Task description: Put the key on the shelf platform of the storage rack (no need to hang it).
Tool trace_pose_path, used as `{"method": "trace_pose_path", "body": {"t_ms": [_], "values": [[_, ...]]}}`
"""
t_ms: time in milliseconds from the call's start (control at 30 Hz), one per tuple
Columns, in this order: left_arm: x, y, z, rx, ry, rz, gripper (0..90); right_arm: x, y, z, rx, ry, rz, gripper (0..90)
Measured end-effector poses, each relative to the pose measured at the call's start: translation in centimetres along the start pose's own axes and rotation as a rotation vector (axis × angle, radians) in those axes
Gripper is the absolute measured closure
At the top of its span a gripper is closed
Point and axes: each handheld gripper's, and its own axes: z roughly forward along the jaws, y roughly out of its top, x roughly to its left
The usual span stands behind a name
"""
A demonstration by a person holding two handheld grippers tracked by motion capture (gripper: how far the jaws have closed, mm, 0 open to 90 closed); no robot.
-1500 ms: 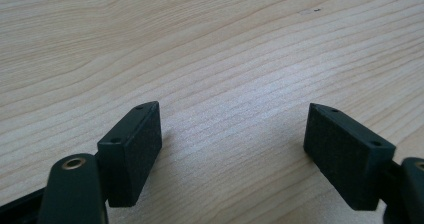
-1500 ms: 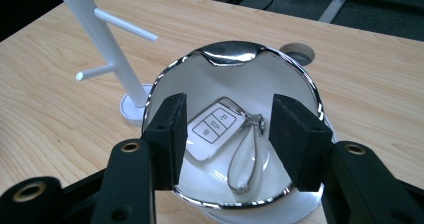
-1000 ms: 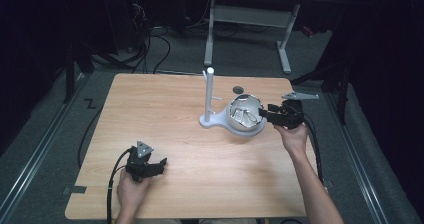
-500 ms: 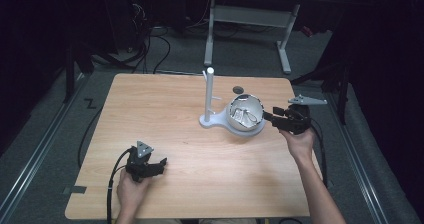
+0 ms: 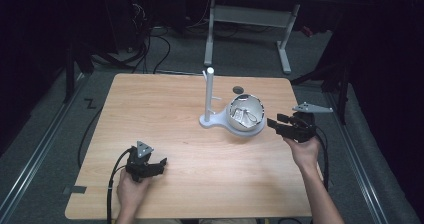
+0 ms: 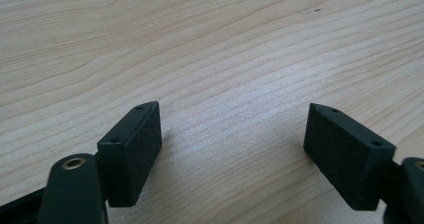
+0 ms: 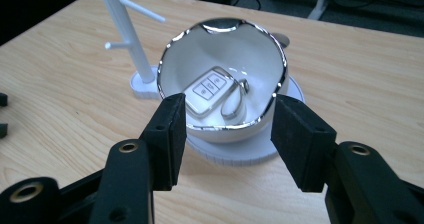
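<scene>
A white bowl (image 5: 246, 115) with a shiny silver rim sits on the round base of a white stand (image 5: 209, 96), right of the table's middle. Inside the bowl (image 7: 222, 79) lies a white car key fob (image 7: 210, 91) with a metal ring. My right gripper (image 5: 273, 125) hovers just right of the bowl, pointing at it. In the right gripper view it (image 7: 227, 109) is open, with nothing between the jaws and a short gap to the bowl. My left gripper (image 5: 159, 165) rests near the front left, and in the left gripper view it (image 6: 232, 119) is open over bare wood.
The stand's post (image 7: 125, 34) carries two thin pegs. A small dark disc (image 5: 238, 90) lies on the wooden table (image 5: 160, 109) behind the bowl. Beyond the far edge stand a white desk frame (image 5: 250, 19) and floor cables.
My right gripper has drawn back to the right, from the bowl's rim to a short distance off it. The left gripper has stayed put.
</scene>
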Motion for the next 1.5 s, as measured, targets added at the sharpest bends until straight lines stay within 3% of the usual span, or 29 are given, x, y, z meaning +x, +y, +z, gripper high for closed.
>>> {"method": "trace_pose_path", "body": {"t_ms": [833, 1167, 1500], "values": [[0.0, 0.0, 0.0, -0.001, 0.002, 0.0, 23.5, 0.5, -4.0, -2.4, -0.015, 0.032, 0.022, 48.1], [0.0, 0.0, 0.0, -0.001, 0.003, 0.0, 23.5, 1.3, -5.0, -2.3, -0.018, 0.06, 0.024, 47.9], [0.0, 0.0, 0.0, 0.0, 0.002, 0.0, 23.5, 1.7, -6.2, -0.5, 0.011, 0.072, 0.015, 47.7]]}}
